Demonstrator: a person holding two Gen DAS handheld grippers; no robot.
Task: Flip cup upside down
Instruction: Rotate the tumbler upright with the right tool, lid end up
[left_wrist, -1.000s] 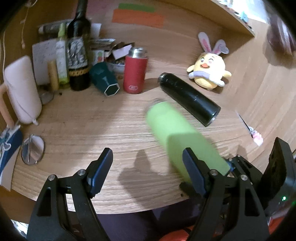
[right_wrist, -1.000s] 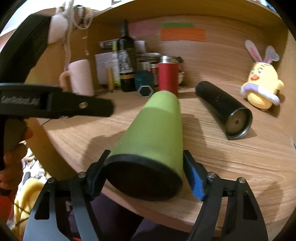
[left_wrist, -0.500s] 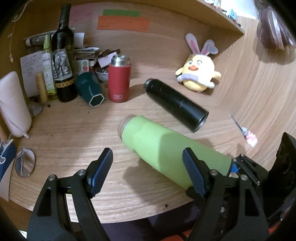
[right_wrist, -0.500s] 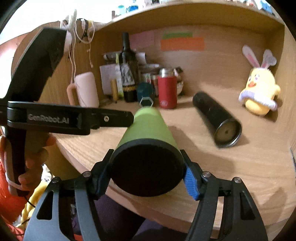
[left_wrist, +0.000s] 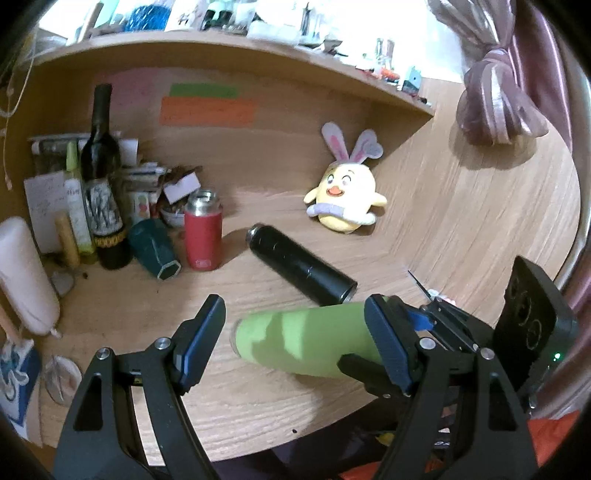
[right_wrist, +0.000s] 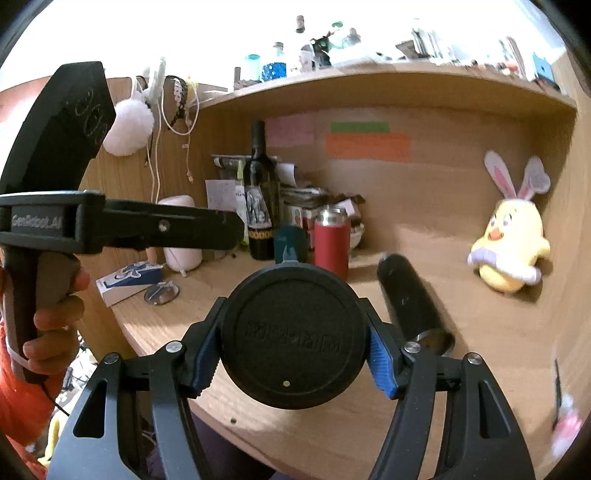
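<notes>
Gripping the green cup (left_wrist: 306, 343) near its black base (right_wrist: 295, 336), the right claw (right_wrist: 291, 360) held it level above the tabletop (left_wrist: 258, 406), probably mid-flip, while the left claw (left_wrist: 291, 343) stayed spread, empty.

The right gripper (right_wrist: 293, 360) is clamped on the green cup (left_wrist: 303, 343), holding it level above the desk; beside it, the left gripper (left_wrist: 291, 341) hangs with fingers spread, gripping nothing.

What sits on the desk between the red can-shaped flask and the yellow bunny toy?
In the left wrist view, a black cylindrical flask lies on its side between the red flask and yellow plush bunny.
</notes>
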